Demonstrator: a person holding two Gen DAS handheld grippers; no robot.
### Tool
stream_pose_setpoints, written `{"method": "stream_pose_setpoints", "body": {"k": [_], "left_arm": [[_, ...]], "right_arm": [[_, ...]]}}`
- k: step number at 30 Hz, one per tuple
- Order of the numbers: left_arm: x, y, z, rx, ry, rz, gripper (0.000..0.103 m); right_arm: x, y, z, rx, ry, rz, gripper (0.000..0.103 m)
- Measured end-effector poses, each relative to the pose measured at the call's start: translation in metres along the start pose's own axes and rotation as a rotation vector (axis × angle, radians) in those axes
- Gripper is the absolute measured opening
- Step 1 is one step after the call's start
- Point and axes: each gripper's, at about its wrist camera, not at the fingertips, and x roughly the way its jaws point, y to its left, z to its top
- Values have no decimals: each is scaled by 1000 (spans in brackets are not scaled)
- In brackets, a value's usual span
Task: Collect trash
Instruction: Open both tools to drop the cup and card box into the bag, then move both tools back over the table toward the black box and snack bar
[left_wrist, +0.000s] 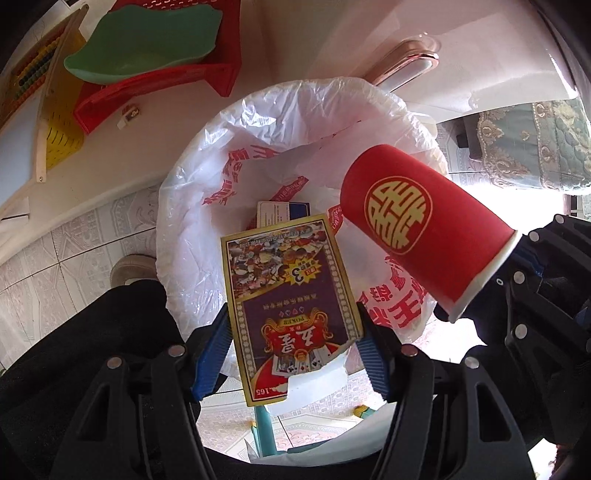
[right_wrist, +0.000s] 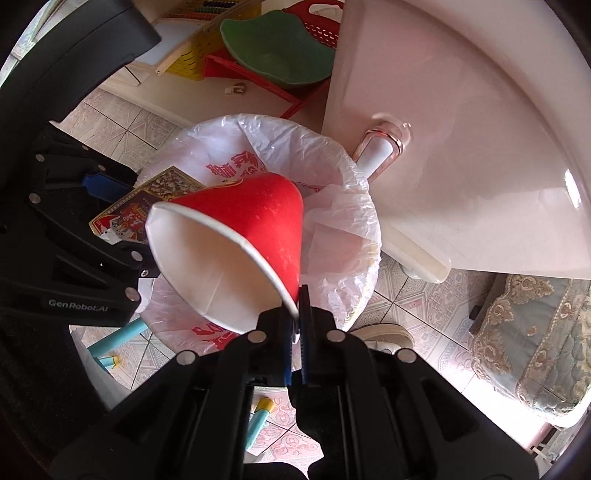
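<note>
A bin lined with a white plastic bag with red print (left_wrist: 207, 177) stands on the tiled floor, also in the right wrist view (right_wrist: 343, 225). My left gripper (left_wrist: 293, 343) is shut on a torn playing-card box (left_wrist: 291, 295) and holds it over the bin; the box also shows in the right wrist view (right_wrist: 147, 206). My right gripper (right_wrist: 297, 317) is shut on the rim of a red paper cup (right_wrist: 251, 221) and holds it tilted above the bin. The cup shows in the left wrist view (left_wrist: 421, 225). A blue-and-white card (left_wrist: 284, 212) lies inside the bag.
A white cabinet with a rose-gold handle (right_wrist: 380, 151) stands right behind the bin. Red and yellow baskets and a green tray (left_wrist: 144, 40) sit to the far left. A patterned cushion (right_wrist: 535, 339) lies at the right. Teal sticks (right_wrist: 110, 343) lie on the floor.
</note>
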Motion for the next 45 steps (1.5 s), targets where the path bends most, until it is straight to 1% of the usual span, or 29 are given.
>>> {"method": "stream_pose_setpoints", "body": {"k": [4, 7, 11, 12, 13, 15, 16, 19, 28, 33, 37, 39, 41, 44, 45], "left_arm": [[11, 3, 6, -12, 22, 5, 62], [16, 5, 8, -16, 34, 3, 62], [19, 6, 9, -13, 41, 20, 63], [20, 7, 9, -18, 46, 21, 65], [21, 8, 9, -22, 57, 17, 72], [20, 9, 10, -26, 54, 16, 78], [20, 9, 10, -26, 49, 24, 79], [17, 8, 11, -23, 43, 32, 81], [16, 4, 10, -8, 38, 57, 81], [9, 1, 6, 8, 30, 70, 81], [-10, -8, -8, 61, 2, 95, 81], [-28, -10, -19, 95, -28, 112, 81], [-52, -9, -33, 113, -62, 113, 81], [-101, -3, -52, 119, -113, 72, 81], [-119, 0, -57, 111, -132, 47, 81]], "right_arm": [[8, -4, 2, 2, 17, -5, 5], [10, -4, 3, 0, 20, 11, 5], [10, 1, 5, -7, 16, 30, 5], [10, 1, 5, -7, 15, 29, 8], [9, 0, 5, -5, 7, 20, 12], [7, -2, 5, 4, -6, 11, 46], [6, -3, 5, 9, -14, 11, 50], [2, -4, 5, 19, -24, 16, 50], [3, -4, 5, 28, -24, 23, 50], [-10, 1, 2, 25, -38, 35, 51], [-37, 5, -4, 1, -75, 40, 55], [-61, 6, -9, -8, -111, 50, 63], [-89, 6, -15, -28, -152, 53, 68], [-135, 1, -20, -46, -212, 46, 80], [-151, -2, -20, -48, -232, 41, 83]]}}
